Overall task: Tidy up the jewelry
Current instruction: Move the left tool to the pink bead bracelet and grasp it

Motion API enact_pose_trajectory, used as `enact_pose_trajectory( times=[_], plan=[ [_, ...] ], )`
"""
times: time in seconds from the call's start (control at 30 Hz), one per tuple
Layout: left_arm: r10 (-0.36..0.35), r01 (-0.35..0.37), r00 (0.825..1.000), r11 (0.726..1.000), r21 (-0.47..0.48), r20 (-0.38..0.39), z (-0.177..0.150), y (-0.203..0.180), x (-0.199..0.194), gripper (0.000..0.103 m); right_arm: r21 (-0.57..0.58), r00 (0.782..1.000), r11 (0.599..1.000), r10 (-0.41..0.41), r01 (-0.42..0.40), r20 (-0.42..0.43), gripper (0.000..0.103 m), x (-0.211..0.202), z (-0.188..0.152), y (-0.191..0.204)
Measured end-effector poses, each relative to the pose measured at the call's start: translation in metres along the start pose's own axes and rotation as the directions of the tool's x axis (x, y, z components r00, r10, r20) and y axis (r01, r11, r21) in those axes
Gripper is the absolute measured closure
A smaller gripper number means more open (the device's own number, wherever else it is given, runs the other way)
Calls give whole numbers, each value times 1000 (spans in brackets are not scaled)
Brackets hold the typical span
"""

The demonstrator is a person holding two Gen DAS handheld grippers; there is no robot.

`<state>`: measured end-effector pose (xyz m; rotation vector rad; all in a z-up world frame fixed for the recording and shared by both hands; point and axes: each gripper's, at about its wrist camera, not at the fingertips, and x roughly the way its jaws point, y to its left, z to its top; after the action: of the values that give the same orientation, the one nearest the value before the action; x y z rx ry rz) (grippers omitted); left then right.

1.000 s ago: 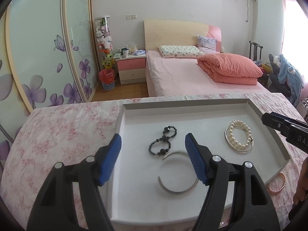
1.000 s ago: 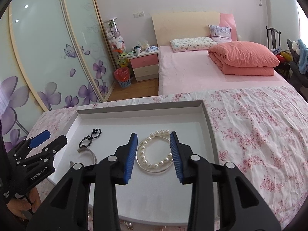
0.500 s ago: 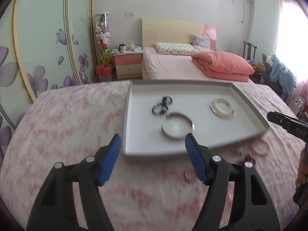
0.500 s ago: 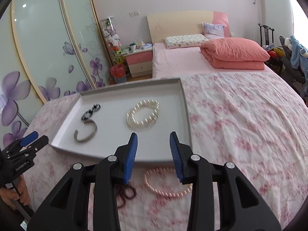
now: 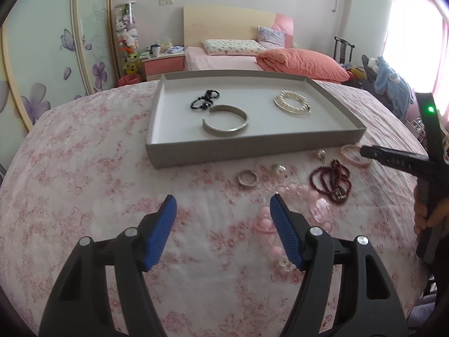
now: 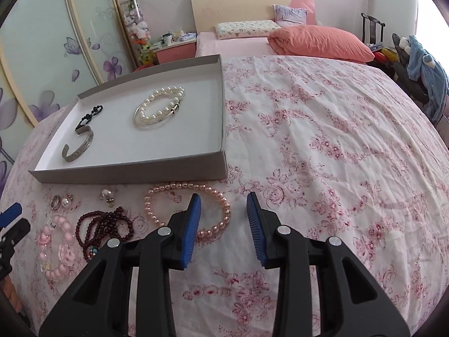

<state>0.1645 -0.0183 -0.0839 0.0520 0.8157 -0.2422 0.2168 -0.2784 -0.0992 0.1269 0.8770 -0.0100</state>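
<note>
A grey tray (image 5: 252, 151) (image 6: 129, 172) lies on the flowered cloth. In it are a black bead bracelet (image 5: 204, 101), a silver cuff (image 5: 226, 125) (image 6: 78, 147) and a white pearl bracelet (image 5: 291, 103) (image 6: 160, 106). In front of the tray lie a silver ring (image 5: 247, 178), a dark red bead strand (image 5: 332, 179) (image 6: 103, 229), a pale pink bead bracelet (image 5: 291, 196) (image 6: 57, 245), a pink pearl bracelet (image 6: 186, 210) and small earrings (image 6: 108, 196). My left gripper (image 5: 223, 224) is open and empty above the cloth. My right gripper (image 6: 223, 219) is open and empty over the pink pearl bracelet's right side.
The flowered cloth (image 6: 336, 154) spreads wide to the right of the tray. A pink bed (image 5: 224, 56), a nightstand (image 5: 162, 64) and flowered wardrobe doors (image 5: 56, 42) stand behind. A chair with blue clothes (image 6: 421, 64) is at the far right.
Both grippers have pulled back and up from the tray towards me. The loose jewelry in front of the tray has come into view. Both stay open.
</note>
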Motion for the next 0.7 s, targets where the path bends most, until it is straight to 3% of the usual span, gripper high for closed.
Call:
enact_pose_trajectory(
  times=[0.1, 0.17, 0.27, 0.7],
  plan=[
    [-10, 10, 1000, 1000, 11, -8, -2, -3, 2, 33, -30, 1000, 999, -30, 30, 1, 74, 1, 0, 5],
    [-19, 19, 1000, 1000, 16, -14, -3, -5, 3, 33, -63, 999, 997, -47, 47, 5, 88, 1, -2, 10],
    [-24, 25, 999, 999, 32, -24, -6, -8, 6, 33, -92, 999, 995, -40, 40, 4, 94, -3, -7, 13],
    [-41, 45, 998, 995, 84, -48, -8, -20, 15, 33, -81, 1000, 996, -28, 28, 3, 95, -8, -12, 13]
  ],
)
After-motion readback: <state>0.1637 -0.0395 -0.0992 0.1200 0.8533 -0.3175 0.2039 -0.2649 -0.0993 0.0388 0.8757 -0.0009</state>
